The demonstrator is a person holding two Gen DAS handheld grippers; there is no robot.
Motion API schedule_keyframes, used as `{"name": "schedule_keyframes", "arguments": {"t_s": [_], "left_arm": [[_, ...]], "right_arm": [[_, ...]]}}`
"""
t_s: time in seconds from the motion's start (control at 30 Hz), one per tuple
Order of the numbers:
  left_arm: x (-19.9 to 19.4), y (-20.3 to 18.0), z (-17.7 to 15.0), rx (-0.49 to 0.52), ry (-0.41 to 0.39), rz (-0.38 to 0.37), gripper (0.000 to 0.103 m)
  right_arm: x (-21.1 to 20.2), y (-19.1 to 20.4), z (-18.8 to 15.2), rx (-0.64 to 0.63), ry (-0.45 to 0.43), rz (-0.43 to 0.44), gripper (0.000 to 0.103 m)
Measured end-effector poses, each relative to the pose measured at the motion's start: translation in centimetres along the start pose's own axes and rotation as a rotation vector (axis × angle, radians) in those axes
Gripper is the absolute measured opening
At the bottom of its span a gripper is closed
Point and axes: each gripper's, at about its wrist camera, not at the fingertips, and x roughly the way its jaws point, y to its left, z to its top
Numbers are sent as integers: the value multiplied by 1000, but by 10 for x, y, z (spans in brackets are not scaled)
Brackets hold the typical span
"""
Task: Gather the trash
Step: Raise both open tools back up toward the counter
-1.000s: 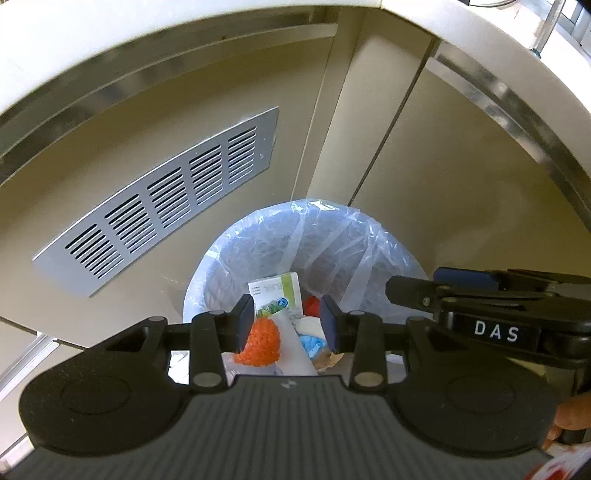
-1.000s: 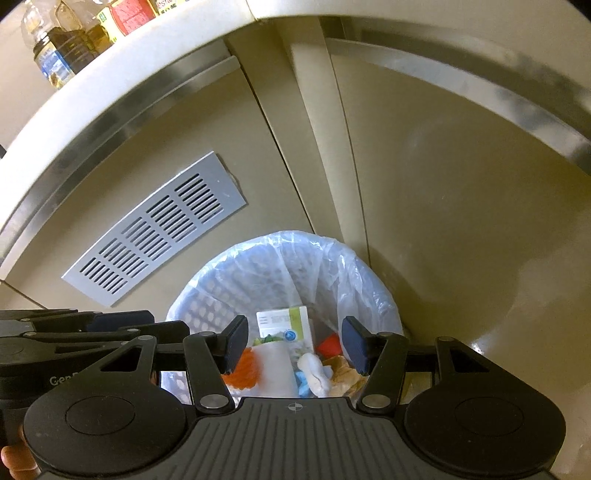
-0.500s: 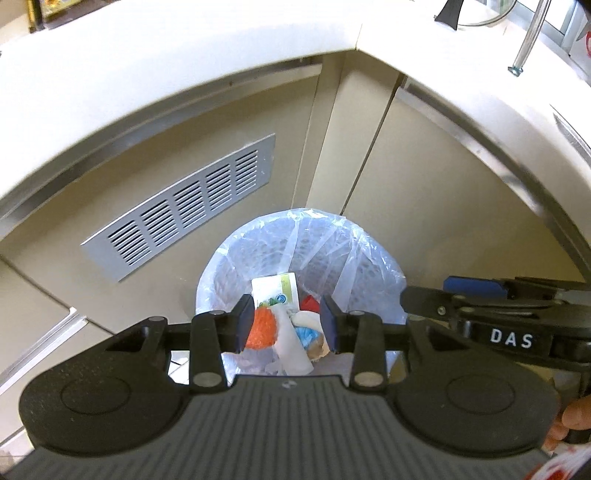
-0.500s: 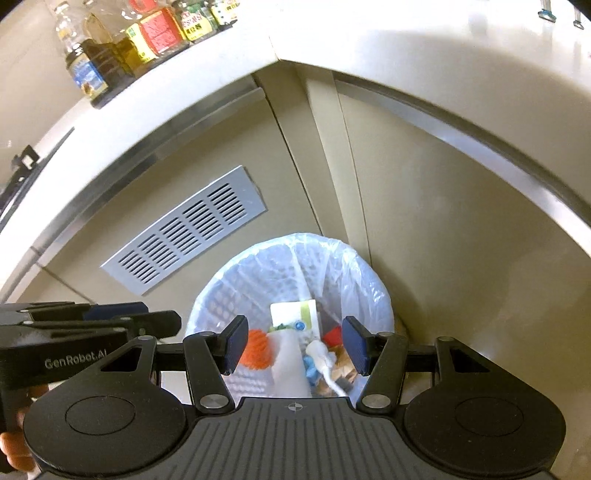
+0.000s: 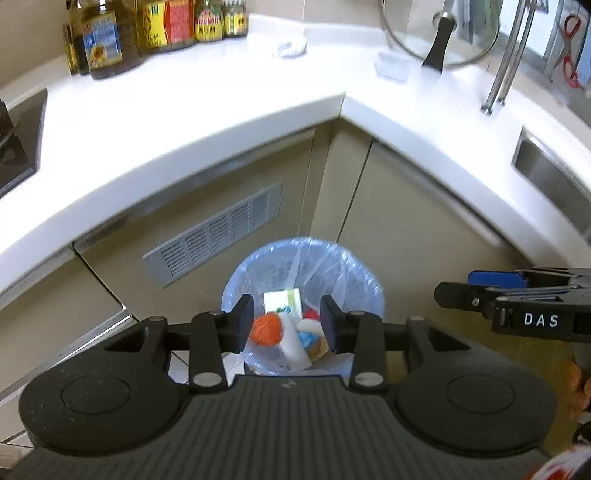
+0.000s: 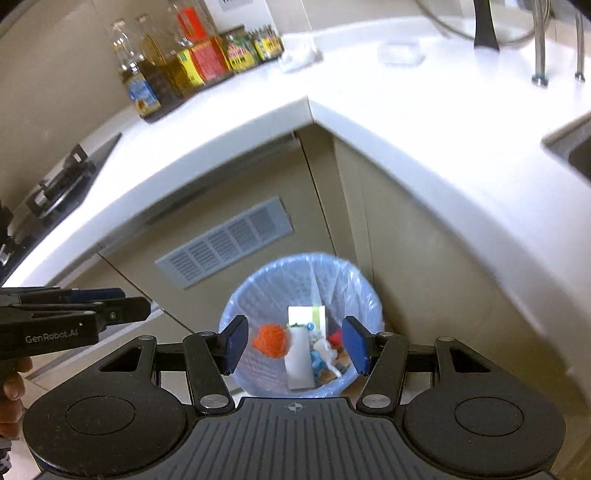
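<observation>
- Pale blue plastic lines the round trash bin (image 5: 303,266), which stands on the floor in the corner where 2 beige cabinet fronts meet under the white countertop (image 5: 207,107).
- Inside the bin lie an orange mesh ball (image 5: 266,328), a white and green carton (image 5: 282,300), a white tube (image 6: 298,360), something red (image 5: 313,314) and a blue scrap (image 5: 306,338).
- The left gripper (image 5: 287,324) hangs above the bin with its jaws parted and nothing between the pads; the trash shows through the gap far below.
- The right gripper (image 6: 294,345) hangs beside it, also over the bin, jaws set wider and empty.
- Each gripper shows at the edge of the other's view, well apart.
- A grey vent grille (image 5: 214,234) sits in the cabinet front left of the bin.
- On the countertop stand oil and sauce bottles (image 5: 147,29) at the back left, and a glass pot lid (image 5: 439,33) leans upright at the back right, near 2 metal rods (image 5: 506,62).
- A crumpled white scrap (image 5: 291,46) lies on the countertop behind the corner.
</observation>
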Motion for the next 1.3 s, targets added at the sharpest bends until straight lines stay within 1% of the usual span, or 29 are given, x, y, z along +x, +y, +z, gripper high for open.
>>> {"name": "schedule_keyframes", "arguments": {"t_s": [0.13, 0.23, 0.37, 0.5, 0.63, 0.77, 0.97, 1.0, 1.03, 1.07, 1.1, 1.13, 1.3], "left_arm": [[-16, -5, 13, 15, -42, 16, 36], [-22, -4, 30, 20, -77, 10, 37], [-17, -6, 59, 50, -122, 7, 38], [-4, -4, 96, 90, -154, -13, 38], [17, -2, 136, 128, -168, -43, 38], [42, 1, 177, 169, -183, -67, 38], [88, 11, 236, 178, -176, -104, 40], [97, 12, 245, 183, -175, -104, 42], [104, 14, 254, 187, -176, -107, 44], [112, 15, 262, 190, -179, -111, 48], [119, 17, 270, 193, -186, -115, 51], [126, 18, 277, 200, -191, -115, 52], [157, 18, 304, 240, -208, -133, 56]], "right_arm": [[-17, -6, 13, 15, -38, -11, 57], [-26, -13, 26, 27, -66, -30, 57], [-30, -25, 48, 45, -107, -65, 57], [-29, -39, 73, 69, -150, -104, 57], [-22, -55, 102, 106, -190, -156, 57], [-4, -66, 132, 139, -218, -202, 57], [33, -75, 176, 170, -243, -255, 57], [40, -75, 183, 172, -249, -262, 61], [45, -76, 189, 171, -258, -265, 66], [51, -76, 196, 171, -263, -273, 70], [57, -76, 202, 169, -268, -281, 75], [63, -76, 208, 166, -273, -283, 77], [90, -77, 234, 160, -287, -306, 78]]}}
